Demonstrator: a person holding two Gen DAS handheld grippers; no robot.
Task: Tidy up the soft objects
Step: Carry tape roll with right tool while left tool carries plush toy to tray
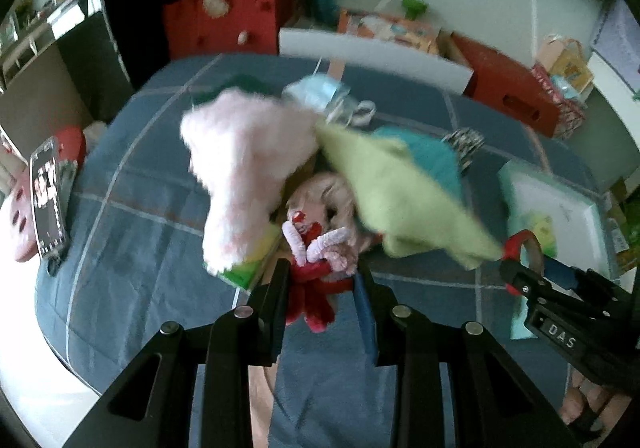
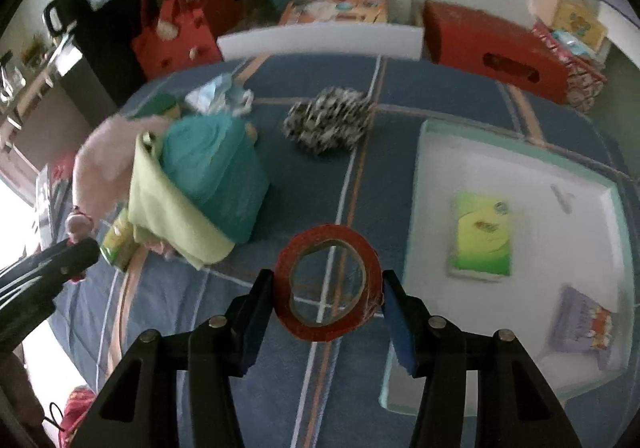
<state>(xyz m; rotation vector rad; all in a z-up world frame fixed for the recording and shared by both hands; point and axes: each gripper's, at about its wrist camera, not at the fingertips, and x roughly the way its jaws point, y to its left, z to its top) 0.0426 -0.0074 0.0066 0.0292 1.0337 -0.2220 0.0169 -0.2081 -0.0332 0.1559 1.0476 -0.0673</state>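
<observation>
The white tray (image 2: 432, 152) holds a green packet (image 2: 482, 238) and, seemingly, 1 purple packet (image 2: 586, 314).

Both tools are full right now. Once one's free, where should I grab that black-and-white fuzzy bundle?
Take the black-and-white bundle across its narrower middle, coming straight down from above. It lies alone on the blue blanket, clear of the cloth pile and the white tray, and looks soft enough to pinch.

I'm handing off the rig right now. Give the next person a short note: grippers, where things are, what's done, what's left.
Left gripper: shut on a red-and-pink plush toy, raised over the blue blanket.
Right gripper: shut on a red tape roll, also off the blanket.
White tray: on the right, holds a green packet and one more item.
Left to sort: the pile of pink fluffy piece, green cloth, teal cloth, and the black-and-white pouf.
</observation>
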